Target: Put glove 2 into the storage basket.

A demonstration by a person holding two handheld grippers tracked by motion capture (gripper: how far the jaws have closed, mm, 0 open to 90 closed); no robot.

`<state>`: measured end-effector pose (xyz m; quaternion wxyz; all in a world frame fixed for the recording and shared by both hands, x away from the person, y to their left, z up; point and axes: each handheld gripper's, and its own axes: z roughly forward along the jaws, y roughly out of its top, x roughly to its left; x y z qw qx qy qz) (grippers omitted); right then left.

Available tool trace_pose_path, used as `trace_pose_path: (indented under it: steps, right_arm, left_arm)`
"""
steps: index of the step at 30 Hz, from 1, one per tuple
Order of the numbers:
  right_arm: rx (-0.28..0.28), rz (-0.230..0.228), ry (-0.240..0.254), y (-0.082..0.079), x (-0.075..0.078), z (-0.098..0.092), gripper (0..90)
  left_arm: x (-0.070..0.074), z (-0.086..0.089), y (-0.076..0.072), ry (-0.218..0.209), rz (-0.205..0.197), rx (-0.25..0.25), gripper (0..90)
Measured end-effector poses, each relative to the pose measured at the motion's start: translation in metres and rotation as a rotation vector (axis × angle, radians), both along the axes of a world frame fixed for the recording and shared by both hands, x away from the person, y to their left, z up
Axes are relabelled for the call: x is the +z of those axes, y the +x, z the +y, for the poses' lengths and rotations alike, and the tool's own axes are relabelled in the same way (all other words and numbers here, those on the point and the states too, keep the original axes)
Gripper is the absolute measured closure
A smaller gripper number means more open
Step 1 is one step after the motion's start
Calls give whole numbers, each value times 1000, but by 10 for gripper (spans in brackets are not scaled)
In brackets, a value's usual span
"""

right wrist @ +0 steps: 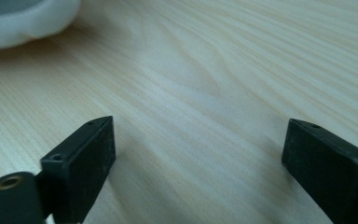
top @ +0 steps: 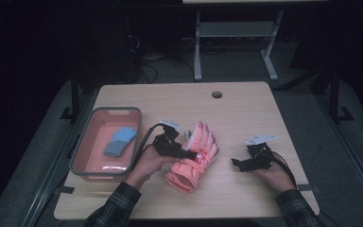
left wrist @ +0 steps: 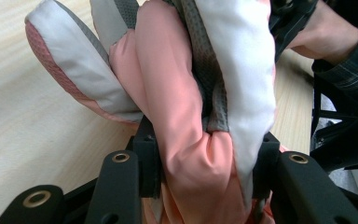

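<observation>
A pink and white padded glove lies near the middle of the wooden table, its fingers pointing away from me. My left gripper is shut on it across the palm; in the left gripper view the folded pink and white fabric is pinched between the black jaws. My right gripper rests low over bare wood to the right of the glove. Its jaws stand wide apart with nothing between them, and a white edge of the glove shows at the upper left there.
A pink bin with a grey rim stands at the table's left and holds a blue-grey item. A round cable hole sits near the far edge. A desk frame stands on the floor beyond the table.
</observation>
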<state>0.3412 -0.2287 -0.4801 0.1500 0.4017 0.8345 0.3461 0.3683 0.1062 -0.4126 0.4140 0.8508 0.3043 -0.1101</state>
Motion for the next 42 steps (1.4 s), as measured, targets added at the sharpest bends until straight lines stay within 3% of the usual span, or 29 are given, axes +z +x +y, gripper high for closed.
trace_pose_path:
  steps: [3,25,30,42]
  right_arm:
    - [-3,-12,21,0,-3,0,64]
    - [-12,-8,18,1,-3,0,48]
    - [-17,-6,15,1,-3,0,41]
    - [-26,-2,13,1,-3,0,32]
  left_arm:
    - [6,5,-1,-5,-10,15,571]
    - [65,64,6,-22,-84,142,569]
    - [74,85,9,-43,-80,180,569]
    - [99,142,20,-13,-91,292,569]
